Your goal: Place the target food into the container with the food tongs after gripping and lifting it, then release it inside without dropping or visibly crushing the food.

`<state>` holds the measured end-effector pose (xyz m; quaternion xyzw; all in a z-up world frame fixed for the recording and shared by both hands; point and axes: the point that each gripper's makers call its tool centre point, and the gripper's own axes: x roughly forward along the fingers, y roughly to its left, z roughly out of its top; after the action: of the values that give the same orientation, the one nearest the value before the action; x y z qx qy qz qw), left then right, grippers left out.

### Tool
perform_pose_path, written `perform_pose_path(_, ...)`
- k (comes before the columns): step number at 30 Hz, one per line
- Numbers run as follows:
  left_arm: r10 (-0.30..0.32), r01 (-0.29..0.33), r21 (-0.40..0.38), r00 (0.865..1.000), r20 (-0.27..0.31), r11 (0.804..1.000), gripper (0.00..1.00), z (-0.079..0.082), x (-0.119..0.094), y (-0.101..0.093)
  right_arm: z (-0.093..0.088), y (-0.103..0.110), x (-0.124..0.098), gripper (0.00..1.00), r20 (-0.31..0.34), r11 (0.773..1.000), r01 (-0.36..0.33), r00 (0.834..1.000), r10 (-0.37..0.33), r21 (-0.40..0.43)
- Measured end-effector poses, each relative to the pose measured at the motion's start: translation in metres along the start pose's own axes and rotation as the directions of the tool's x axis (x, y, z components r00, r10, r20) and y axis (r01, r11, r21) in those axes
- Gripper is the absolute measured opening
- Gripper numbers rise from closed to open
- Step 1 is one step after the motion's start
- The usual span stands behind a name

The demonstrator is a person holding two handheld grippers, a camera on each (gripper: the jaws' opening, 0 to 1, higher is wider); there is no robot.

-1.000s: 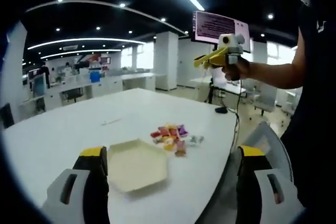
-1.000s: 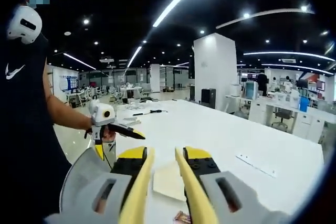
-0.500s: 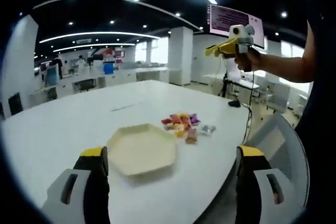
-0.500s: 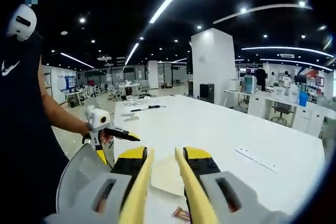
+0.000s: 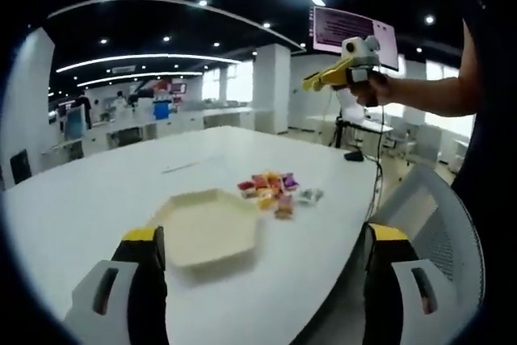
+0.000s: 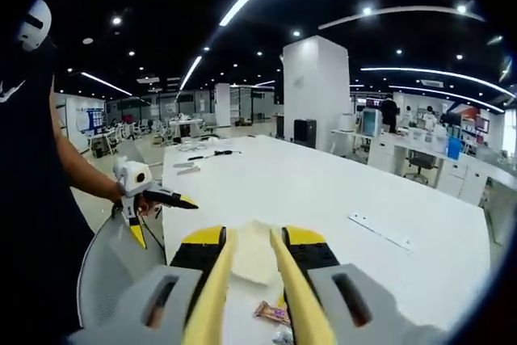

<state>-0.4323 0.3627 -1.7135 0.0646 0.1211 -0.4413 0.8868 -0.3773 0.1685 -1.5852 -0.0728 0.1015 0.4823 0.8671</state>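
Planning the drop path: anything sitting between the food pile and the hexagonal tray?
Nothing visible. In the left gripper view the pile of wrapped food pieces lies just beside the cream hexagonal tray, with bare white table between them. The tray looks empty.

colourful food pile beside cream container

Your left gripper has grey jaws with black pads and yellow tips; your right gripper carries yellow tongs. You wear a black shirt.
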Motion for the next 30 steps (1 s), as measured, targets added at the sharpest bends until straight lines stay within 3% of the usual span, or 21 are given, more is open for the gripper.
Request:
perform_pose_path(4, -0.008, 0.008, -0.011, 1.0, -0.029, 1.0, 0.99, -0.003, -0.001, -0.001, -0.005, -0.003, -0.004, 0.26, -0.007, 0.999, 0.033, 0.999, -0.033, -0.012)
perform_pose_path(7, 0.027, -0.027, -0.015, 0.999, -0.034, 1.0, 0.99, -0.003, -0.005, 0.005, -0.009, -0.009, -0.006, 0.25, -0.015, 0.998, 0.059, 0.998, -0.06, -0.035)
perform_pose_path(10, 0.077, -0.078, -0.019, 0.996, -0.052, 0.997, 0.99, -0.011, -0.006, 0.01, -0.01, -0.012, -0.009, 0.25, -0.011, 0.997, 0.067, 0.998, -0.068, -0.026)
perform_pose_path(18, 0.039, -0.04, -0.074, 0.999, -0.013, 0.996, 0.99, -0.009, -0.003, 0.009, -0.014, -0.013, -0.009, 0.26, -0.024, 0.998, 0.069, 0.997, -0.069, -0.014)
perform_pose_path(30, -0.011, 0.008, -0.08, 0.999, -0.038, 0.997, 0.99, -0.019, 0.0, -0.003, -0.028, -0.016, -0.009, 0.26, -0.055, 0.998, 0.069, 0.996, -0.068, 0.01)
